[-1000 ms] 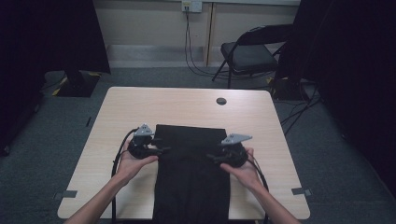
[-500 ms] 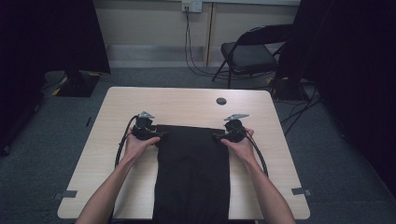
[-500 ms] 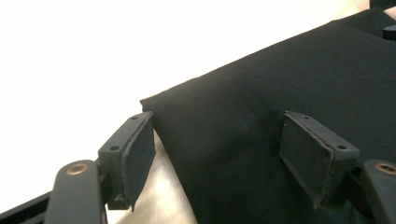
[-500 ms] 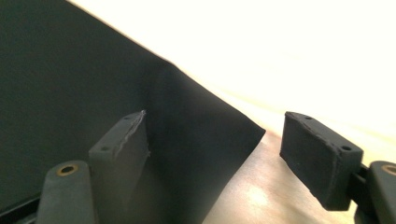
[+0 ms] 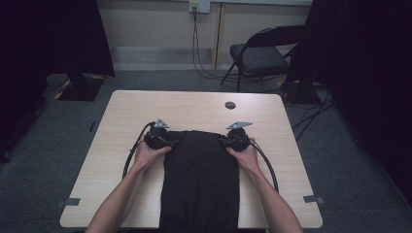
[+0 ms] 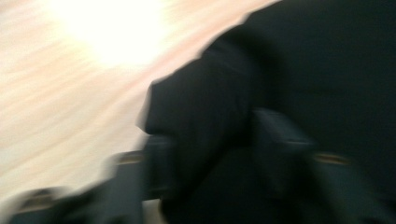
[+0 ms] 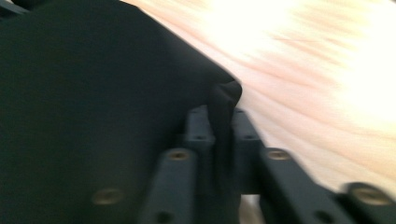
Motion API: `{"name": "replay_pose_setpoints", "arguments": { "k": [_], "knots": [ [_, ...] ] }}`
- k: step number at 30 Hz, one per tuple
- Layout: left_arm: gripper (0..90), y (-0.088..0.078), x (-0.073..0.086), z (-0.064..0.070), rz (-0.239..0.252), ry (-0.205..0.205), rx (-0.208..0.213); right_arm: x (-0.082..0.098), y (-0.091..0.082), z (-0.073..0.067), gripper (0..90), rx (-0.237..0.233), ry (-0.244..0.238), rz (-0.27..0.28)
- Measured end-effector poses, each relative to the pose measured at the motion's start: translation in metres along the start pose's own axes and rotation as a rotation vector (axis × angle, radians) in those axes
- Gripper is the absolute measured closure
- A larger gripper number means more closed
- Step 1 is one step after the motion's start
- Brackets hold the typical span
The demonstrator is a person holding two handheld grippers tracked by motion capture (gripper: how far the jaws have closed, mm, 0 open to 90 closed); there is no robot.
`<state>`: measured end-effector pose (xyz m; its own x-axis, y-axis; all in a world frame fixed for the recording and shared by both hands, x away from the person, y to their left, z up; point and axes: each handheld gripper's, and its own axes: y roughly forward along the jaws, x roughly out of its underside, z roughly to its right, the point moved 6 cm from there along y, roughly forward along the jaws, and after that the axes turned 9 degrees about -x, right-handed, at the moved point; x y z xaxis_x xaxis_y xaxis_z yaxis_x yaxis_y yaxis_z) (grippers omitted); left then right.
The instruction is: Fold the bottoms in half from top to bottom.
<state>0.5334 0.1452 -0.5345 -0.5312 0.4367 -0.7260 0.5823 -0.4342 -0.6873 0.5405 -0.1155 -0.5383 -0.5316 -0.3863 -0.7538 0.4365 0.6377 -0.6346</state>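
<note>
A black cloth [image 5: 201, 179] lies flat on the pale wooden table [image 5: 194, 107] and hangs over its near edge. My left gripper [image 5: 167, 140] is at the cloth's far left corner and my right gripper [image 5: 224, 141] at its far right corner. In the blurred left gripper view, a thick fold of the cloth [image 6: 210, 102] fills the gap of the left gripper [image 6: 215, 144], whose jaws have just been closing on it. In the right gripper view, the right gripper [image 7: 223, 126] has just closed and pinches a thin fold of the cloth [image 7: 93, 84].
A small black round cap [image 5: 230, 105] sits in the tabletop near the far edge. Behind the table stand a folding chair [image 5: 262, 53] and dark curtains on both sides. Cables [image 5: 133, 150] loop from each gripper over the table.
Both hands have moved away from the person, from the cloth's sides up to its far corners. Both pairs of jaws have closed on the corners.
</note>
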Motion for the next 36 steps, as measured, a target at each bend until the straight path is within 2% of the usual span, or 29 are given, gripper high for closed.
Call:
{"name": "replay_pose_setpoints", "arguments": {
  "k": [1, 2, 4, 5, 6, 8, 9, 12, 13, 14, 15, 16, 17, 19, 21, 25, 26, 27, 29, 31, 33, 36],
  "knots": [
    [66.6, 0.0, 0.0, 0.002, 0.004, -0.011, 0.026, 0.0, 0.0, -0.001, 85.7, -0.008, 0.009, 0.003],
    [75.6, 0.0, 0.0, 0.002, 0.013, -0.023, 0.032, 0.0, 0.0, -0.001, 87.1, -0.005, 0.015, 0.008],
    [80.7, 0.0, 0.0, -0.002, 0.017, -0.064, 0.055, -0.002, -0.001, -0.001, 87.8, -0.019, 0.038, 0.025],
    [82.2, -0.002, -0.002, -0.008, 0.028, -0.091, 0.053, -0.007, -0.005, 0.001, 88.0, -0.016, 0.047, 0.049],
    [82.4, -0.002, -0.002, -0.008, 0.028, -0.091, 0.053, -0.011, -0.007, 0.002, 88.0, -0.006, 0.048, 0.059],
    [83.0, -0.011, -0.015, -0.016, 0.072, -0.118, 0.038, -0.02, -0.013, 0.006, 88.2, -0.004, 0.064, 0.093],
    [83.1, -0.011, -0.015, -0.016, 0.072, -0.118, 0.038, -0.02, -0.013, 0.006, 88.2, -0.004, 0.064, 0.093],
    [83.2, -0.023, -0.036, -0.022, 0.112, -0.114, 0.013, -0.036, -0.02, 0.01, 88.3, 0.003, 0.076, 0.129],
    [83.3, -0.028, -0.046, -0.024, 0.143, -0.127, 0.006, -0.051, -0.026, 0.012, 88.4, 0.023, 0.066, 0.15],
    [83.3, -0.03, -0.05, -0.025, 0.154, -0.133, 0.002, -0.051, -0.026, 0.012, 88.4, 0.023, 0.066, 0.15],
    [83.3, -0.041, -0.07, -0.032, 0.201, -0.146, -0.022, -0.068, -0.034, 0.017, 88.4, 0.046, 0.069, 0.188],
    [83.3, -0.041, -0.07, -0.032, 0.201, -0.146, -0.022, -0.068, -0.034, 0.017, 88.4, 0.046, 0.069, 0.188],
    [83.3, -0.048, -0.081, -0.036, 0.231, -0.152, -0.026, -0.075, -0.038, 0.018, 88.4, 0.046, 0.077, 0.205],
    [83.3, -0.06, -0.099, -0.039, 0.274, -0.144, -0.037, -0.098, -0.051, 0.022, 88.5, 0.067, 0.072, 0.251],
    [83.2, -0.073, -0.116, -0.042, 0.311, -0.121, -0.051, -0.116, -0.061, 0.023, 88.5, 0.08, 0.054, 0.275],
    [83.2, -0.096, -0.138, -0.044, 0.385, -0.109, -0.068, -0.149, -0.082, 0.019, 88.5, 0.094, 0.018, 0.327],
    [83.2, -0.099, -0.14, -0.043, 0.394, -0.115, -0.06, -0.156, -0.088, 0.018, 88.4, 0.092, 0.011, 0.348],
    [83.1, -0.103, -0.14, -0.041, 0.396, -0.093, -0.068, -0.159, -0.091, 0.017, 88.4, 0.089, 0.014, 0.356],
    [83.0, -0.107, -0.134, -0.034, 0.392, -0.078, -0.066, -0.159, -0.098, 0.013, 88.4, 0.072, 0.011, 0.38],
    [83.0, -0.112, -0.125, -0.026, 0.401, -0.067, -0.048, -0.151, -0.102, 0.008, 88.4, 0.058, 0.005, 0.385],
    [82.8, -0.115, -0.113, -0.018, 0.384, -0.031, -0.038, -0.14, -0.104, 0.001, 88.4, 0.038, 0.002, 0.388],
    [82.6, -0.118, -0.093, -0.007, 0.392, -0.047, 0.006, -0.117, -0.108, -0.012, 88.3, 0.003, -0.013, 0.378]
  ]
}}
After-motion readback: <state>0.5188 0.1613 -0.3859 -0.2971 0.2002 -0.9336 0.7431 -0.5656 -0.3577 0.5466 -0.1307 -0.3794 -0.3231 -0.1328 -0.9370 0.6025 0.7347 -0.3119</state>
